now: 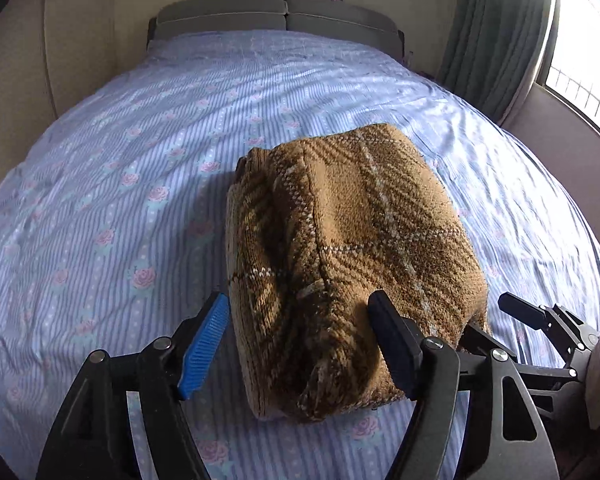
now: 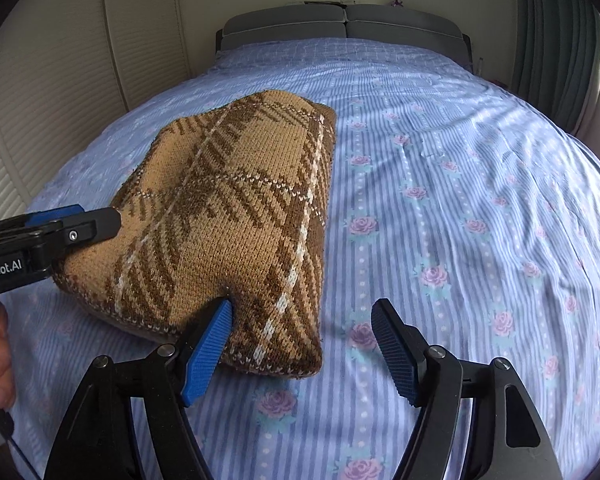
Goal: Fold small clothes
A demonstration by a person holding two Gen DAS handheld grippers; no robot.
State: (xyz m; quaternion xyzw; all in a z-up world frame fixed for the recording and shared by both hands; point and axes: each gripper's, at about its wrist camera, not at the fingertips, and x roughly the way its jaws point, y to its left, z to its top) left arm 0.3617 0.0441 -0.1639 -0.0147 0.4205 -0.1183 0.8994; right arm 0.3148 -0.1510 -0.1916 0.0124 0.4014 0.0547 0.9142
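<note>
sweater (image 1: 340, 264) folded on bed (image 1: 120, 184) | my left gripper (image 1: 300, 344) released, straddling its near edge | my right gripper (image 2: 304, 348) released at its near corner

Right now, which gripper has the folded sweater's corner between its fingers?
The right gripper: the brown knitted sweater has its near corner lying between the open fingers. The left gripper is also open but straddles the sweater's near left end.
</note>
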